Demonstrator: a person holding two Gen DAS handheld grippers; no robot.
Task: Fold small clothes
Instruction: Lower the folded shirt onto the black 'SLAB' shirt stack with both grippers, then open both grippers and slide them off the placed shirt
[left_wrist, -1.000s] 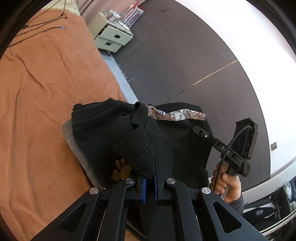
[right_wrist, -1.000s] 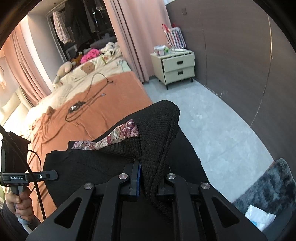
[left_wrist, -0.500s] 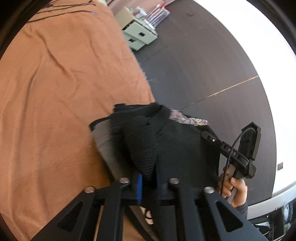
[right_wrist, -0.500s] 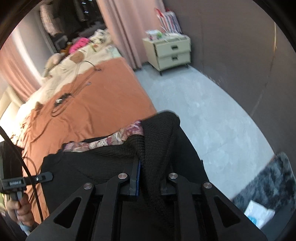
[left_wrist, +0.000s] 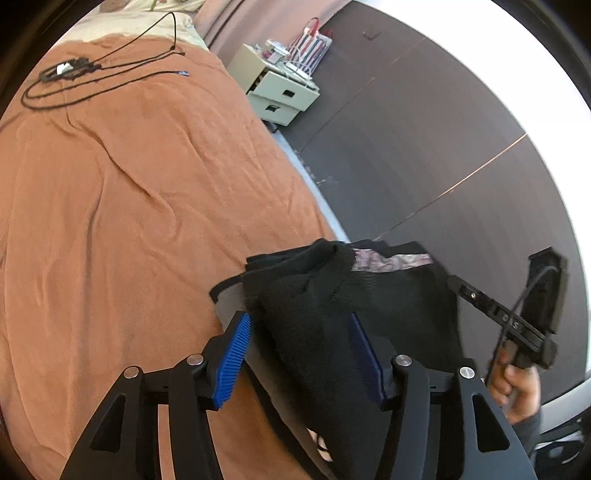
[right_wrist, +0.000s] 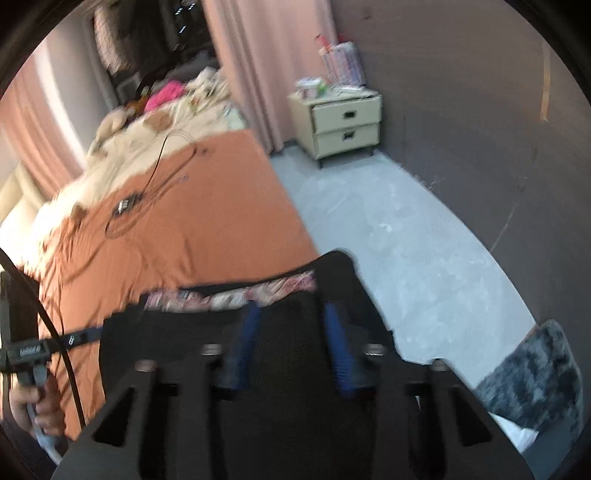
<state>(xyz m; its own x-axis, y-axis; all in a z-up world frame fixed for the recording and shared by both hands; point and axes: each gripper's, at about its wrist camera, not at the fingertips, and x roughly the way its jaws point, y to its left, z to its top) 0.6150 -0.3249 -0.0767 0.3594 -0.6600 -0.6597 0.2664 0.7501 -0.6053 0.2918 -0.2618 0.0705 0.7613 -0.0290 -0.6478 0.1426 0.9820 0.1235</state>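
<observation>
The black knit garment (left_wrist: 332, 332) is lying at the near edge of the bed's orange blanket (left_wrist: 129, 203), bunched into a loose stack over a grey layer and a band of floral fabric (left_wrist: 388, 260). It is sitting there, I judge, because a fold has just been laid down and both tools are letting go so the cloth can settle on the blanket rather than spring back.

The left tongs (left_wrist: 301, 354) have just been opening and are now standing roughly half spread, blue pads on either side of a thick ridge of the knit. The ridge is lying between them, and the left pad is clearly off the cloth; the right pad is sitting just beside it, so nothing is being gripped.

The right tongs (right_wrist: 291, 347), seen through motion blur, have also just been opening and are parted only a little, hanging over the garment just short of the floral band. No cloth appears pinched between those pads, though the blur makes contact hard to rule out.

A black cable (left_wrist: 92, 74) is lying on the blanket, well apart from the garment.
</observation>
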